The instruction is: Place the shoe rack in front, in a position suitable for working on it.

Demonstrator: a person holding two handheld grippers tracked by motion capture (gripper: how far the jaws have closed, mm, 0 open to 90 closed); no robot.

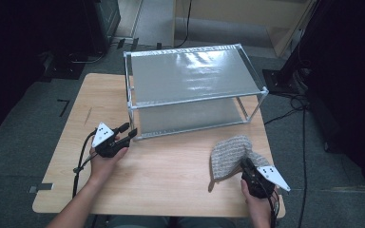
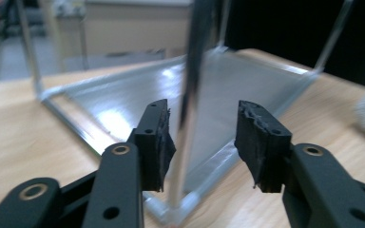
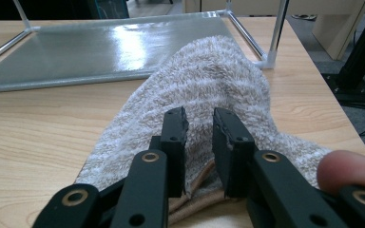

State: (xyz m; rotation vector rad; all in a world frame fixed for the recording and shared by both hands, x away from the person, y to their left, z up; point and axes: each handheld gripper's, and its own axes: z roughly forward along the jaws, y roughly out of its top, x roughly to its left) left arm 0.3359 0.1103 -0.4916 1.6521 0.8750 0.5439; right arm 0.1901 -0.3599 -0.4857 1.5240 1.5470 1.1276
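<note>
A two-tier metal rack [image 1: 199, 99] with grey shelf panels stands on the wooden table [image 1: 171, 166]. My left gripper [image 1: 128, 131] is at the rack's front left corner. In the left gripper view it [image 2: 202, 137] is open, and the thin corner post [image 2: 190, 95] stands between its jaws, close to the left one. A grey-beige towel [image 1: 230, 152] lies at the table's front right, pulled up into a tent. My right gripper [image 1: 245, 164] holds its near edge. In the right gripper view the jaws [image 3: 200, 128] are pinched on a fold of the towel [image 3: 209, 76].
The rack's lower shelf [image 3: 100, 47] lies just beyond the towel, its front right post [image 3: 279, 23] close by. Dark equipment and cables [image 1: 294, 102] are on the floor around the table. A thumb [image 3: 351, 168] rests on the right gripper's handle.
</note>
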